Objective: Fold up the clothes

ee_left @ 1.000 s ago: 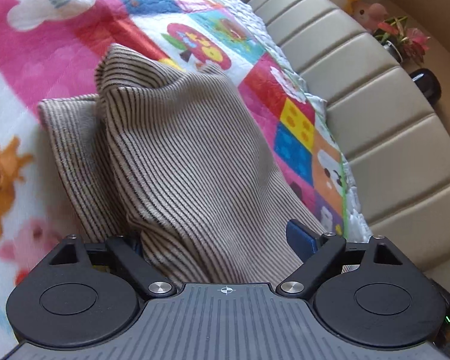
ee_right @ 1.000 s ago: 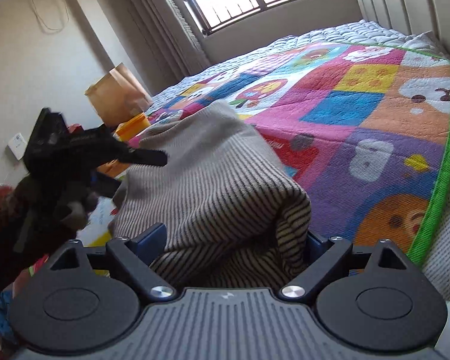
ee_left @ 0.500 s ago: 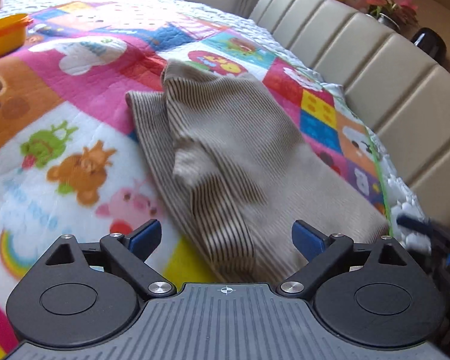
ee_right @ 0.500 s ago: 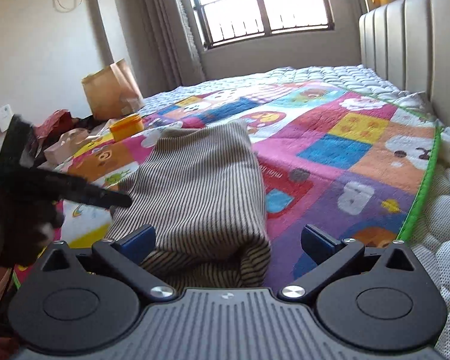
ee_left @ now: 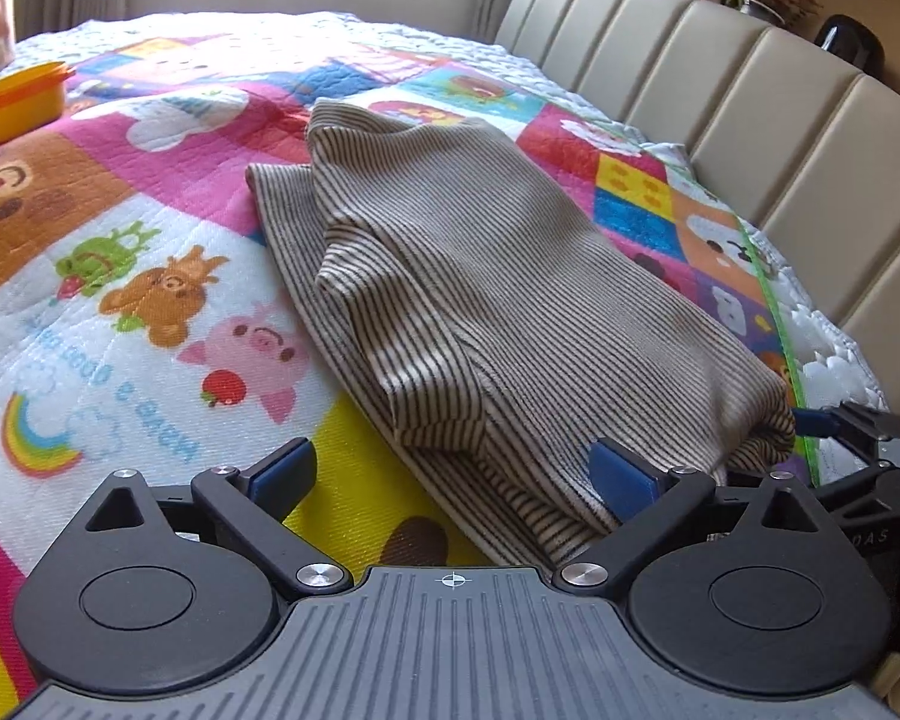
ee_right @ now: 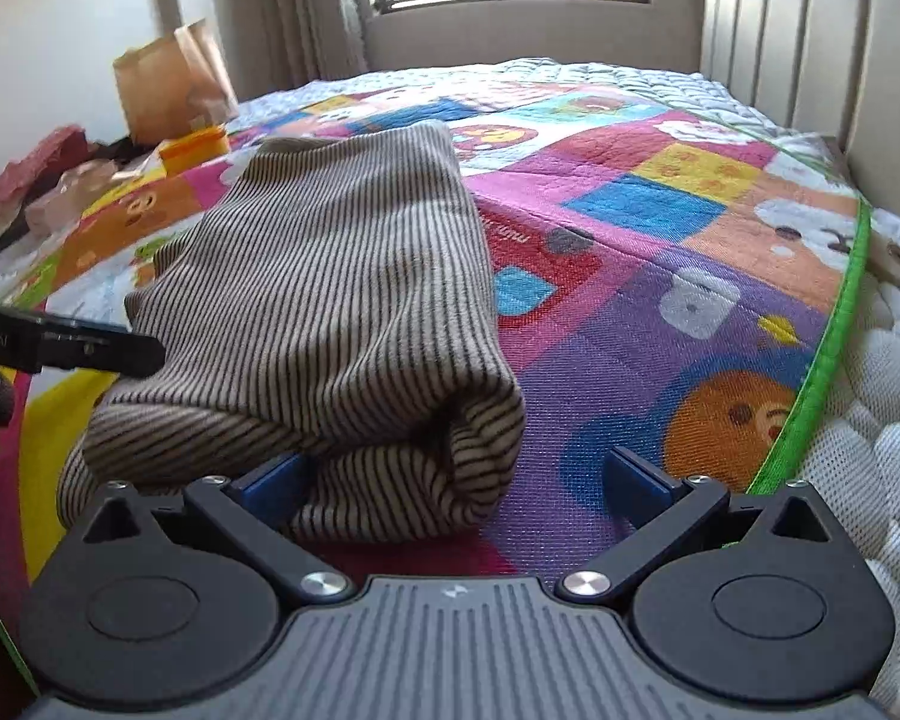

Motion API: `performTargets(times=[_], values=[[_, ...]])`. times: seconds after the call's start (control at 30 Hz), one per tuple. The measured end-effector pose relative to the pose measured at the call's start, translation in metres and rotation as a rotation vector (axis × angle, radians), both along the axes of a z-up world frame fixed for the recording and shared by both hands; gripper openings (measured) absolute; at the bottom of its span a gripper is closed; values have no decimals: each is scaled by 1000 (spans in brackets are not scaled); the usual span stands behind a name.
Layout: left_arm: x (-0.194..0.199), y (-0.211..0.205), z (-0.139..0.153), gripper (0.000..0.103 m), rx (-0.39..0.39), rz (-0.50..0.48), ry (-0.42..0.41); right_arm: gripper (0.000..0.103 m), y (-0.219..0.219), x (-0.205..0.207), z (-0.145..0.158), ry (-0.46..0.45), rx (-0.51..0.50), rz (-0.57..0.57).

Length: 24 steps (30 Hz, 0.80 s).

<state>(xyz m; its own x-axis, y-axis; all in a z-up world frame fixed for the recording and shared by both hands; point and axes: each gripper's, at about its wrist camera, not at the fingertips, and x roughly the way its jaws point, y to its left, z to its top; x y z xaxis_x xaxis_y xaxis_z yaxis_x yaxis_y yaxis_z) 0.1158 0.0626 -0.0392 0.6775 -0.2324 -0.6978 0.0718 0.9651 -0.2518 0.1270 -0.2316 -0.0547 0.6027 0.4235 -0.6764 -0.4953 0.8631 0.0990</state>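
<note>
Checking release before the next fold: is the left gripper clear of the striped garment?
Cannot tell. In the left wrist view the left gripper is open, but its right finger pad overlaps the striped garment edge, with no plain gap or contact.

striped garment [ee_right: 342, 276] underside hidden, left tool [ee_right: 60, 348] cropped

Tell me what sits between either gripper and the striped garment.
Nothing visible does. The left gripper and right gripper both have open jaws right at the near edge of the striped garment, which lies folded on the colourful quilt. The yellow container sits far off.
</note>
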Motion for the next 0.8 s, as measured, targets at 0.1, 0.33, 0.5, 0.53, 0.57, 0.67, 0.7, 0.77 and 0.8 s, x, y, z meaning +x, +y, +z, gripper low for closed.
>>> performTargets(times=[0.1, 0.33, 0.5, 0.53, 0.57, 0.67, 0.7, 0.77, 0.8], values=[[1, 1, 0, 101, -6, -5, 4, 103, -8, -6, 22, -54, 106, 1], [2, 1, -1, 103, -13, -8, 5, 103, 2, 27, 13, -149, -93, -121], [-2, 7, 6, 103, -17, 11, -1, 103, -14, 31, 1, -105, -1, -156], [-6, 6, 10, 103, -7, 4, -14, 103, -16, 30, 4, -105, 8, -159], [-9, 4, 14, 103, 3, -3, -27, 103, -18, 27, 9, -126, 23, -158], [-19, -8, 20, 103, 27, -53, -55, 90, -22, 26, 18, -164, 62, -172], [-22, -14, 21, 103, 33, -80, -60, 85, -23, 27, 19, -172, 70, -181], [-29, -27, 22, 103, 46, -135, -71, 79, -25, 30, 22, -187, 87, -197], [-31, -29, 23, 103, 52, -142, -76, 74, -24, 31, 16, -159, 79, -192]])
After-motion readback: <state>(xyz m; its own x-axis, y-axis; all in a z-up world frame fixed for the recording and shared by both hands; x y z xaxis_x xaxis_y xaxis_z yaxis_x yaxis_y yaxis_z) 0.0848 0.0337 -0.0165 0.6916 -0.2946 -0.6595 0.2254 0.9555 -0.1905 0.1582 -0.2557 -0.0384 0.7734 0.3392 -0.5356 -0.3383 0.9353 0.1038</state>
